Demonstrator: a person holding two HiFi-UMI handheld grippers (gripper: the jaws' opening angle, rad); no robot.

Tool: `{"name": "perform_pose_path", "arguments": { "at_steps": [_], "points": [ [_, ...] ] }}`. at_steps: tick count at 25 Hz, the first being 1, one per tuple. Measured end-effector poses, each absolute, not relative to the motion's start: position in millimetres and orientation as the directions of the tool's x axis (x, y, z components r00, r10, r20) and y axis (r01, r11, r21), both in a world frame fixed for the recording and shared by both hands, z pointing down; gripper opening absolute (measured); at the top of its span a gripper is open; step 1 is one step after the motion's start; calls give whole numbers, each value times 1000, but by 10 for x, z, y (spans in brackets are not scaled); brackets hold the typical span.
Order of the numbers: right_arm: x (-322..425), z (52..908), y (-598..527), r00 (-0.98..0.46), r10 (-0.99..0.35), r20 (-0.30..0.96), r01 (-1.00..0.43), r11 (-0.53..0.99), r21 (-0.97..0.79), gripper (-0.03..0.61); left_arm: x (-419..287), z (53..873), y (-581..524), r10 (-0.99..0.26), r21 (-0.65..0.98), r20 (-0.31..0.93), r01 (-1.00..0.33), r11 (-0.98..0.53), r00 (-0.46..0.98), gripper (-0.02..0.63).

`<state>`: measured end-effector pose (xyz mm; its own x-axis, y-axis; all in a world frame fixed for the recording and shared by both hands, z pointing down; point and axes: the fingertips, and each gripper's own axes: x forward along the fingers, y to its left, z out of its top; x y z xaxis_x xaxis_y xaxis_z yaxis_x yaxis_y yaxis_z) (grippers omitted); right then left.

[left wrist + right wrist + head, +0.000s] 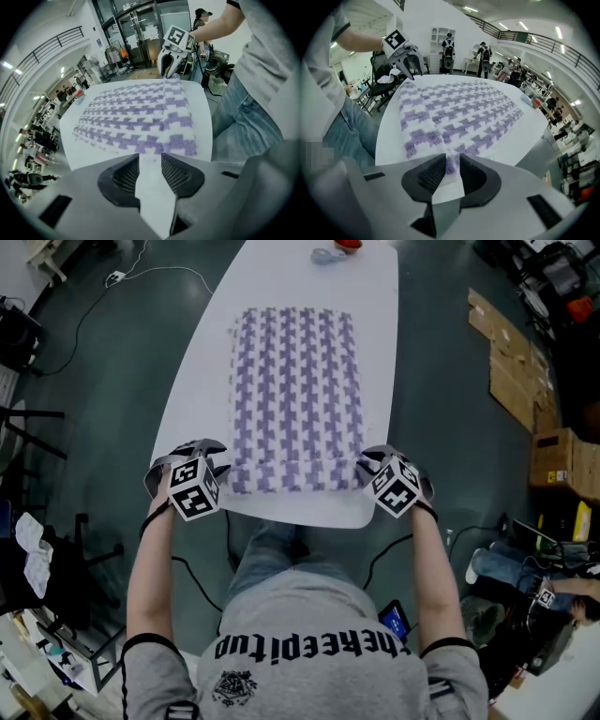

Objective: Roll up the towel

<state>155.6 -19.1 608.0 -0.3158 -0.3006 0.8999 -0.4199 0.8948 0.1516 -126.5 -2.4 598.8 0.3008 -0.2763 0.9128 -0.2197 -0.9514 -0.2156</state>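
Purple-and-white houndstooth cloth towel [295, 399] lies spread flat along the middle of the white oval desk [380, 324]. Its long sides run from near to far and its near short edge sits a little inside the near rim. No turn of cloth shows anywhere on it: the near edge is flat and the far edge is undisturbed. By that, the rolling has not begun and the whole length is still to be wound up.

At the near left corner, the left tongs [218, 463] point steeply down beside the towel. In the left gripper view these left tongs [150, 157] are released, with bare white desk showing in the gap and the towel's edge just beyond the tips. At the near right corner, the right tongs [366, 465] stand the same way. In the right gripper view they [452, 159] are also parted, and the fringe of the towel's near edge shows between the tips, but the pads do not look pressed onto it. Neither pair grips the cloth, so I judge the next step to be catching both near corners and turning the edge over towards the far end.

Further out, a small red object [348, 244] and a grey object [325, 256] rest at the far end of the desk, well apart from the towel. On the dark floor to the right are flattened brown cardboard boxes [511, 362].
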Motion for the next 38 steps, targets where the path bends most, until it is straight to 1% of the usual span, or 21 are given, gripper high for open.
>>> {"name": "perform_pose_path", "arguments": {
  "at_steps": [4,6,8,10,13,16,20,26,27,28,29,32,35,38],
  "points": [
    [1630,5898,-181,-327,-345,880,-447,877,178,80,-1329,5718,-53,-380,-301,864,-266,-916,331,126],
    [1626,5791,-126,-340,-373,863,-435,876,208,80,-1238,5589,72,-393,-315,838,-254,-915,378,126],
    [1597,5691,-23,-356,-391,848,-408,882,235,84,-1105,5558,299,-363,-298,835,-214,-930,413,126],
    [1536,5647,123,-375,-382,844,-364,899,245,92,-995,5649,549,-310,-259,851,-175,-950,424,129],
    [1417,5754,362,-398,-317,861,-289,934,211,101,-916,5929,791,-233,-185,879,-153,-971,415,154],
    [1407,5998,531,-358,-248,900,-220,959,176,124,-916,6151,867,-186,-139,906,-148,-979,380,185],
    [1487,6245,543,-284,-229,931,-166,968,187,143,-903,6267,786,-177,-124,916,-166,-978,359,198],
    [1622,6363,389,-221,-293,930,-135,954,268,141,-828,6345,645,-196,-142,924,-182,-973,328,198],
    [1618,6347,370,-213,-303,929,-131,951,280,134,-841,6331,622,-207,-152,923,-187,-971,324,189],
    [1595,6322,359,-206,-310,928,-128,949,289,102,-870,6309,600,-220,-164,922,-193,-968,320,166],
    [1566,6298,357,-202,-315,927,-124,948,294,82,-905,6287,583,-231,-174,920,-199,-965,317,121],
    [1521,6277,378,-204,-325,924,-117,945,306,61,-953,6263,575,-242,-183,917,-204,-962,318,78],
    [1529,6254,395,-214,-331,919,-127,942,310,61,-947,6227,600,-227,-172,917,-190,-967,328,72],
    [1530,6178,379,-228,-310,923,-126,950,287,61,-942,6157,618,-179,-125,920,-174,-977,348,72]
  ]
}}
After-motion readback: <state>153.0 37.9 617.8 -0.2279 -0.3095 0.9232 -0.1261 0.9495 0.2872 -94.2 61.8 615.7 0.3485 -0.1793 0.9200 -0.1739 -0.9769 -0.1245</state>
